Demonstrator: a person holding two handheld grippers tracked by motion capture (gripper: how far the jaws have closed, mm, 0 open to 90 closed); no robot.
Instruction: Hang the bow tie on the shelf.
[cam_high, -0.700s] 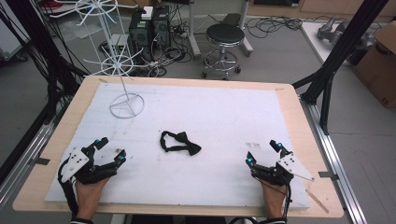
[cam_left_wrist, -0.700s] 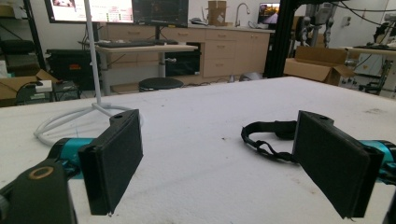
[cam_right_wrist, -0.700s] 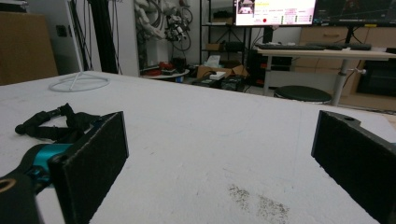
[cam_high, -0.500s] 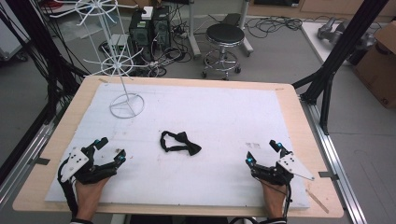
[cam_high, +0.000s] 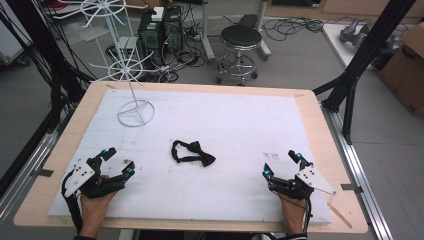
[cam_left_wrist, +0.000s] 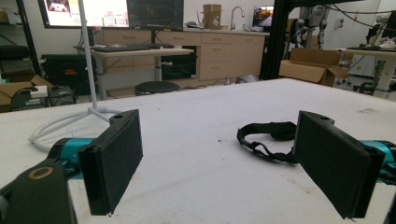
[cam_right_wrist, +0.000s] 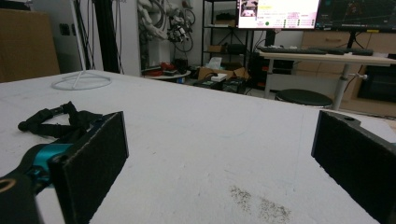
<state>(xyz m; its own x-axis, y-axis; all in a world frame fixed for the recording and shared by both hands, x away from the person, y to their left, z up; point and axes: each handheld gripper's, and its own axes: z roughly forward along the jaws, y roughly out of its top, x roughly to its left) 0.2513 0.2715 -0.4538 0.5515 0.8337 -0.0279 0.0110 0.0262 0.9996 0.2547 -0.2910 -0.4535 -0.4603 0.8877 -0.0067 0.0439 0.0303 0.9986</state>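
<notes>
Left gripper (cam_high: 116, 162): I see it at the lower left of the high view, resting low over the white mat, my hand (cam_high: 95, 205) behind it coming in from the bottom edge.
Left jaws: wide apart, nothing between the pads; in the left gripper view the two black pads stand at lower left and lower right with bare mat between them.
Right gripper (cam_high: 281, 164): lower right of the high view, also low over the mat, its grey three-cornered plate (cam_high: 315, 180) tilted toward the right edge.
Right jaws: open as well, nothing held; the right gripper view shows a broad stretch of bare mat between the pads.
Bow tie (cam_high: 192, 153): black, lying flat on the mat just below the centre of the high view, between the two grippers and well apart from both. Its strap loops out to the left, the bow sits to the right.
Bow tie, left gripper view (cam_left_wrist: 268, 137): right of centre, partly behind the right pad.
Bow tie, right gripper view (cam_right_wrist: 56, 119): left edge, behind the left pad.
Wire stand (cam_high: 129, 75): white, upright, its ring base on the mat at upper left.
Bench (cam_high: 320, 125): light wood rim around the white mat (cam_high: 240, 125).
</notes>
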